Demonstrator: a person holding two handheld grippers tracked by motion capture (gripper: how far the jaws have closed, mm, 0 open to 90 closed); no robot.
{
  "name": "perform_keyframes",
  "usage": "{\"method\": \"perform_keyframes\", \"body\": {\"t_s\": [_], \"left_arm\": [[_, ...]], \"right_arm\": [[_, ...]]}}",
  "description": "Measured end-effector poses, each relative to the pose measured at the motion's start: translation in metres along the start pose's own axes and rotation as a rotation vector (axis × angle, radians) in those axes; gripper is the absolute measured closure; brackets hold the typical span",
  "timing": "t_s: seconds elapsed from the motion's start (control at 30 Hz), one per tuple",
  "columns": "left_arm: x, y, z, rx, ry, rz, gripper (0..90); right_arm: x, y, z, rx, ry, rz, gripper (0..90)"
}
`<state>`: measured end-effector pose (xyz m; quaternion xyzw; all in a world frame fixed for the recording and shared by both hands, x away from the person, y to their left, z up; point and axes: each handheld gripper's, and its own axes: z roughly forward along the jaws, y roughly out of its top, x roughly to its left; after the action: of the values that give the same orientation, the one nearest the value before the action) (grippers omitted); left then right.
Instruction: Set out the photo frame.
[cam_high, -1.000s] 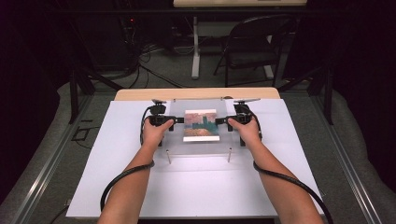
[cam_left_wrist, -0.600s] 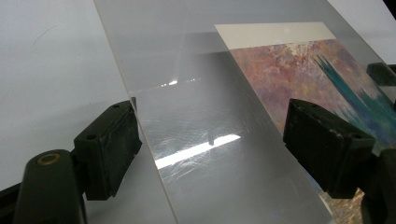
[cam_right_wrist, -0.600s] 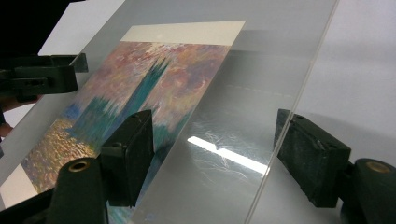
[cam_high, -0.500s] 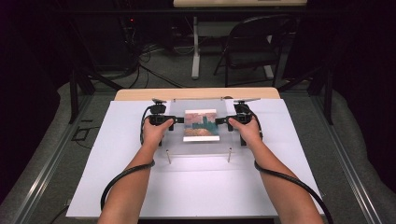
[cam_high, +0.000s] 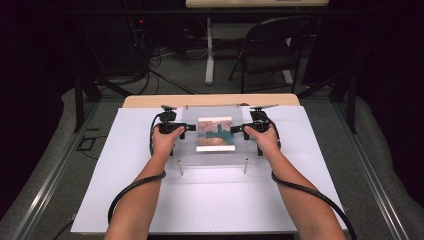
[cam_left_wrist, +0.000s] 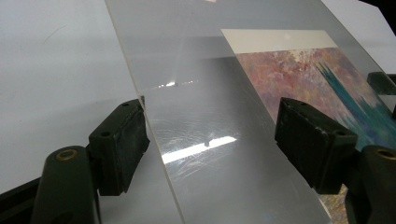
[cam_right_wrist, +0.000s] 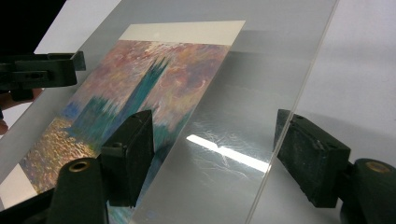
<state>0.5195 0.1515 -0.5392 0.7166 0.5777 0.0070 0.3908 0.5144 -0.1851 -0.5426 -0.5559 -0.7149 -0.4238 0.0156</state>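
Note:
A clear acrylic sheet (cam_high: 215, 156) lies over a printed painting (cam_high: 215, 134) of a blue-green tower against pink and gold. My left gripper (cam_high: 189, 131) is at the sheet's left edge and my right gripper (cam_high: 238, 129) at its right edge, each in a hand. In the left gripper view the sheet (cam_left_wrist: 205, 93) runs edge-on between the jaws of my left gripper (cam_left_wrist: 212, 144). They have just been closing, and neither pad presses on it. In the right gripper view my right gripper (cam_right_wrist: 212, 154) also straddles the sheet (cam_right_wrist: 252, 84) with wide gaps, beside the painting (cam_right_wrist: 159, 79).
Two small pegs (cam_high: 181, 168) (cam_high: 245, 165) stand at the sheet's near corners on the white tabletop (cam_high: 210, 205). A wooden strip (cam_high: 210, 100) borders the far side. Beyond it are a folding chair (cam_high: 272, 45), floor cables and dark equipment.

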Motion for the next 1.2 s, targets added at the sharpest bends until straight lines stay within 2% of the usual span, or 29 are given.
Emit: {"method": "perform_keyframes", "body": {"t_s": [0.23, 0.47, 0.57, 0.73, 0.9, 1.2], "left_arm": [[-0.001, 0.001, -0.003, -0.011, -0.005, -0.005, 27.3], [-0.001, 0.002, -0.011, -0.027, -0.011, 0.002, 28.3], [-0.002, 0.003, -0.016, -0.025, -0.017, 0.011, 29.6], [-0.007, 0.005, -0.022, -0.030, -0.001, 0.035, 30.9], [-0.012, 0.006, -0.030, -0.034, 0.004, 0.052, 34.4], [-0.014, 0.005, -0.039, -0.061, 0.005, 0.048, 39.2]], "right_arm": [[0.001, 0.001, -0.004, -0.006, 0.002, -0.001, 30.4], [0.009, 0.005, -0.011, -0.017, -0.004, -0.045, 31.0], [0.012, 0.006, -0.014, -0.023, -0.006, -0.061, 31.4], [0.015, 0.007, -0.017, -0.026, -0.012, -0.076, 31.6], [0.017, 0.005, -0.021, -0.039, -0.016, -0.075, 33.1], [0.023, 0.005, -0.030, -0.052, -0.022, -0.081, 35.9]]}}
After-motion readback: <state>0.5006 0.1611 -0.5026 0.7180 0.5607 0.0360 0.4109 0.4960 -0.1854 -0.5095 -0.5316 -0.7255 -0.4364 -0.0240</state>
